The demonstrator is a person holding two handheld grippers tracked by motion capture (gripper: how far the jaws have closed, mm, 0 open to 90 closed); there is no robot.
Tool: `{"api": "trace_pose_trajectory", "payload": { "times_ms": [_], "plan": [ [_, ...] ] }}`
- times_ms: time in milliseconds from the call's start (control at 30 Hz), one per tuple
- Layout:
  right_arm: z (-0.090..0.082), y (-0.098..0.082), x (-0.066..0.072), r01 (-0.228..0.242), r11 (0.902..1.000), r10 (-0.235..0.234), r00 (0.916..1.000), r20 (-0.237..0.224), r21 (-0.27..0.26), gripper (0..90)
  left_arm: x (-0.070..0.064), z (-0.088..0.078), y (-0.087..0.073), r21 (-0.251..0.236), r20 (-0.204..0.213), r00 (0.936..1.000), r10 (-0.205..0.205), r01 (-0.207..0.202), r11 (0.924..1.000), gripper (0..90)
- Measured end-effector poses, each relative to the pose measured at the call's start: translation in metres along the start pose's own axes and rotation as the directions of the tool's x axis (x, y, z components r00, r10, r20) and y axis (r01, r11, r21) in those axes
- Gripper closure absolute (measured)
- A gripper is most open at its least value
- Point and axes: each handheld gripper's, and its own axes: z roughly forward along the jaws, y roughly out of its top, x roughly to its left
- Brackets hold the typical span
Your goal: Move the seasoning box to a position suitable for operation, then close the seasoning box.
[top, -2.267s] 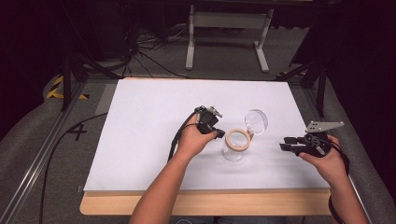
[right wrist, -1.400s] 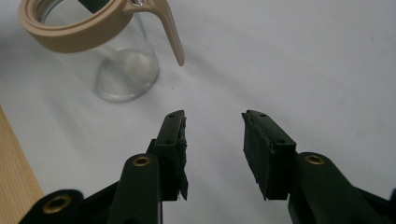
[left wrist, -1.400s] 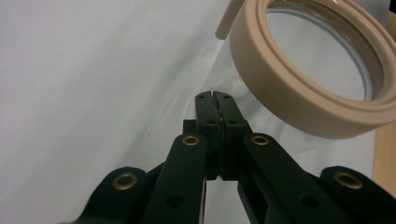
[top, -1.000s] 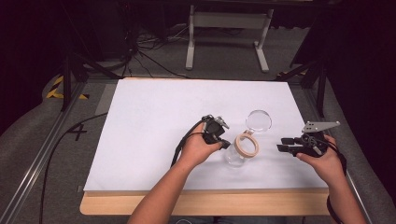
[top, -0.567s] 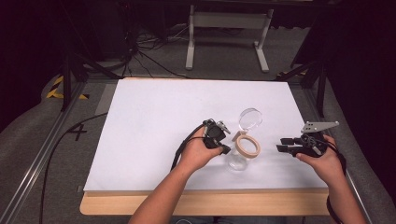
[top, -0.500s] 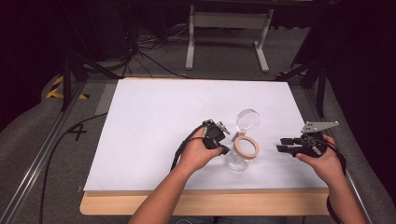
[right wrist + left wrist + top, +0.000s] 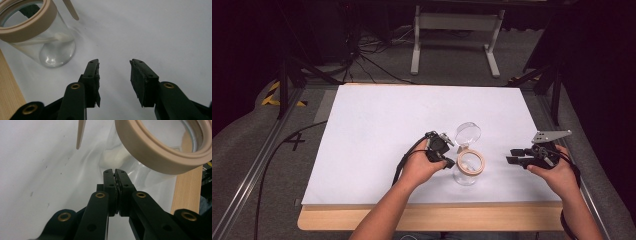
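partly cropped glass jar (image 7: 140, 167), beige rim (image 7: 155, 152) cut off, contents unclear

the clear glass jar (image 7: 47, 47) looks smooth and glossy, with bright glints on its thick base. the beige ring around its mouth (image 7: 160, 152) looks like matt plastic or rubber, smooth and without shine. the round clear lid (image 7: 467, 133) beside it is glassy and reflective. the white table sheet (image 7: 377, 130) is matt, faintly speckled. the pale wooden table edge (image 7: 432, 218) shows a fine grain. the black gripper jaws look like matt plastic with small brass-coloured rivets.
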Motion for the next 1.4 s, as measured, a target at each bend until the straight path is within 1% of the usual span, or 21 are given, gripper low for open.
{"api": "trace_pose_trajectory", "payload": {
  "times_ms": [67,167,267,300,333,367,400,433,467,633,667,733,767,933,1000,1033,1100,1200,1300,1367,1400],
  "plan": [
    [0.001,0.001,0.003,0.010,0.9999,-0.010,0.9998,-0.017,0.000,67.4,0.001,-0.002,0.000,-0.006,-0.004,1.0000,0.001,-0.001,1.0000,87.3],
    [0.001,0.005,0.008,0.029,0.9995,-0.030,0.9972,-0.069,-0.013,78.9,0.003,-0.009,0.000,-0.022,-0.018,0.9998,-0.006,0.006,0.9997,87.3],
    [-0.001,0.011,0.016,0.048,0.9982,-0.052,0.9926,-0.110,-0.036,85.4,0.005,-0.020,0.002,-0.058,-0.041,0.9990,-0.019,0.017,0.9982,87.4],
    [-0.001,0.011,0.016,0.048,0.9982,-0.052,0.9926,-0.110,-0.036,85.4,0.005,-0.020,0.002,-0.058,-0.041,0.9990,-0.019,0.017,0.9982,87.4],
    [-0.001,0.015,0.023,0.064,0.9958,-0.073,0.9875,-0.140,-0.065,87.1,0.006,-0.023,0.002,-0.072,-0.043,0.9988,-0.022,0.019,0.9972,87.4],
    [-0.001,0.017,0.026,0.067,0.9951,-0.077,0.9861,-0.147,-0.073,87.4,0.006,-0.026,0.003,-0.085,-0.049,0.9984,-0.028,0.024,0.9960,87.4],
    [0.000,0.019,0.030,0.076,0.9940,-0.087,0.9841,-0.155,-0.080,87.6,0.007,-0.032,0.004,-0.118,-0.059,0.9974,-0.040,0.033,0.9924,87.5],
    [0.000,0.021,0.034,0.083,0.9927,-0.096,0.9820,-0.163,-0.088,87.7,0.007,-0.035,0.006,-0.136,-0.067,0.9966,-0.047,0.038,0.9900,87.5],
    [0.000,0.021,0.034,0.083,0.9927,-0.096,0.9820,-0.163,-0.088,87.7,0.007,-0.035,0.006,-0.136,-0.067,0.9966,-0.047,0.038,0.9900,87.5],
    [0.002,0.031,0.050,0.114,0.9865,-0.135,0.9727,-0.189,-0.118,88.5,0.009,-0.049,0.018,-0.212,-0.104,0.9927,-0.062,0.039,0.9765,87.5],
    [0.002,0.031,0.050,0.114,0.9865,-0.135,0.9727,-0.189,-0.118,88.5,0.009,-0.049,0.018,-0.212,-0.104,0.9927,-0.062,0.039,0.9765,87.5],
    [0.004,0.034,0.056,0.126,0.9850,-0.147,0.9712,-0.188,-0.118,88.6,0.013,-0.054,0.026,-0.240,-0.113,0.9913,-0.068,0.039,0.9700,87.5],
    [0.004,0.034,0.058,0.125,0.9849,-0.146,0.9706,-0.191,-0.120,88.7,0.013,-0.056,0.028,-0.256,-0.105,0.9914,-0.077,0.048,0.9654,87.5],
    [0.008,0.038,0.066,0.127,0.9830,-0.153,0.9660,-0.209,-0.133,89.3,0.017,-0.063,0.039,-0.303,-0.108,0.9901,-0.090,0.053,0.9516,87.1],
    [0.008,0.039,0.068,0.118,0.9823,-0.148,0.9649,-0.217,-0.145,89.4,0.018,-0.064,0.044,-0.324,-0.106,0.9895,-0.098,0.059,0.9442,86.9],
    [0.009,0.040,0.069,0.115,0.9818,-0.146,0.9649,-0.218,-0.151,89.4,0.019,-0.064,0.046,-0.325,-0.110,0.9890,-0.098,0.057,0.9439,86.7],
    [0.009,0.041,0.070,0.107,0.9806,-0.143,0.9641,-0.224,-0.164,89.4,0.020,-0.064,0.050,-0.327,-0.105,0.9909,-0.085,0.046,0.9437,86.1],
    [0.008,0.041,0.072,0.092,0.9794,-0.134,0.9626,-0.236,-0.180,89.6,0.019,-0.062,0.054,-0.341,-0.096,0.9938,-0.057,0.021,0.9397,85.6],
    [0.007,0.042,0.072,0.089,0.9772,-0.134,0.9625,-0.236,-0.193,89.6,0.015,-0.064,0.055,-0.335,-0.098,0.9944,-0.039,0.004,0.9422,85.7],
    [0.007,0.043,0.073,0.085,0.9767,-0.132,0.9628,-0.236,-0.197,89.7,0.014,-0.064,0.055,-0.337,-0.095,0.9948,-0.035,0.001,0.9416,85.7],
    [0.007,0.043,0.073,0.084,0.9760,-0.132,0.9621,-0.239,-0.201,89.7,0.012,-0.065,0.055,-0.329,-0.099,0.9947,-0.027,-0.007,0.9444,85.7]
  ]
}}
